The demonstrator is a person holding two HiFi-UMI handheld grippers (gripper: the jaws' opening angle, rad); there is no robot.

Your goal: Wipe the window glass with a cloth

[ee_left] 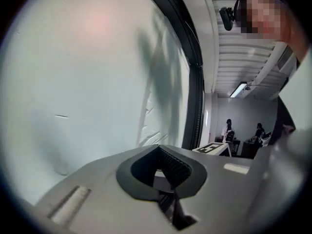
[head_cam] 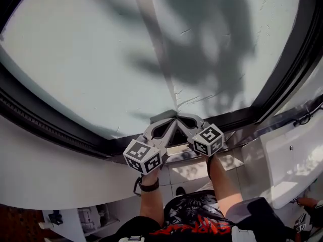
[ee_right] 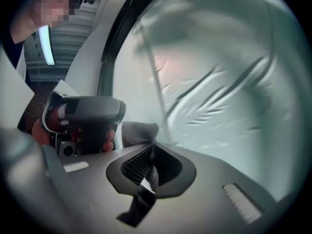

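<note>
1. Cloth (ee_right: 139, 132) first: a grey, nubbly fold of it is pinched in my right tongs (ee_right: 148, 152). It sticks up just past their tips, close to the window glass (head_cam: 101, 59).
2. My left tongs (ee_left: 158, 155) are drawn together as well. Their own view shows no cloth in them, only a pale sliver low between the pads that I cannot name.
3. In the head view, both tongs meet tip to tip at the bottom edge of the pane, just above the dark frame (head_cam: 50, 127). Whether the cloth actually touches the glass there I cannot tell.
4. My reading is that this is the wiping step, either at the low end of a stroke or just before one. Streaks and scratch-like marks show near the middle of the pane, so plenty seems left to do.
5. The next move, as I judge it, calls for pressing the cloth flat on the glass and sweeping up or sideways. The grip should be firm so the fold does not slip out, and the hard tips should stay off the pane.
</note>
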